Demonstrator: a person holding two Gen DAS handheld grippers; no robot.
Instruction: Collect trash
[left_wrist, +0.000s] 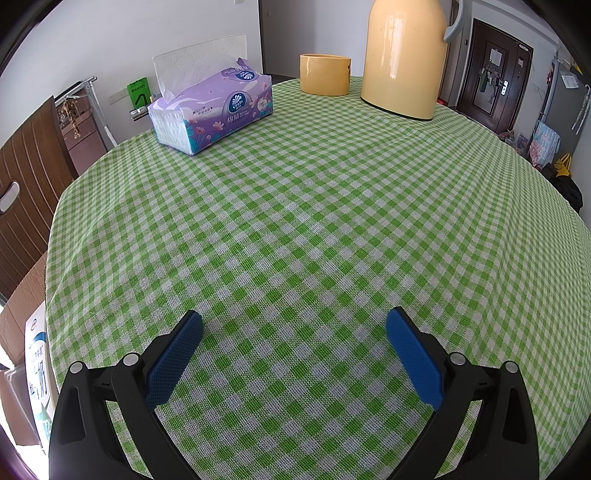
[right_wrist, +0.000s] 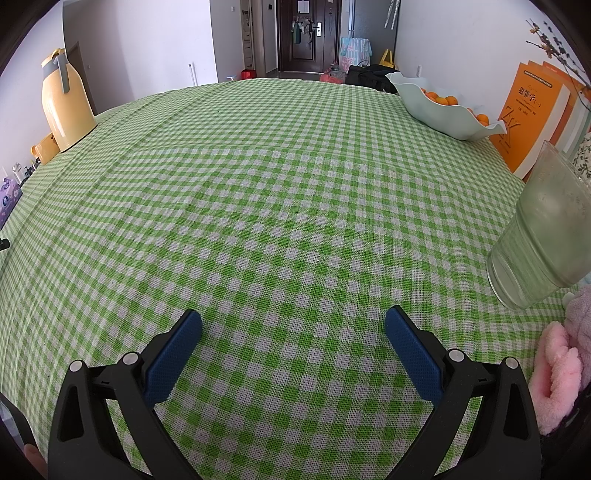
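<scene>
No loose trash shows on the green checked tablecloth (left_wrist: 314, 206) in either view. My left gripper (left_wrist: 294, 323) hangs open low over the near part of the cloth, blue pads (left_wrist: 173, 358) wide apart with nothing between them. My right gripper (right_wrist: 293, 323) is open too, above the cloth (right_wrist: 277, 192), empty between its fingers. A cloudy clear plastic cup (right_wrist: 543, 229) stands upright at the right edge of the right wrist view, to the right of that gripper and apart from it.
A purple tissue pack (left_wrist: 214, 110), a yellow cup (left_wrist: 324, 74) and a tall yellow thermos (left_wrist: 404, 55) stand at the far side. A pale bowl of oranges (right_wrist: 443, 107), orange books (right_wrist: 532, 118) and a pink fluffy item (right_wrist: 561, 369) sit on the right. A cardboard box (left_wrist: 26, 332) is beside the table's left edge.
</scene>
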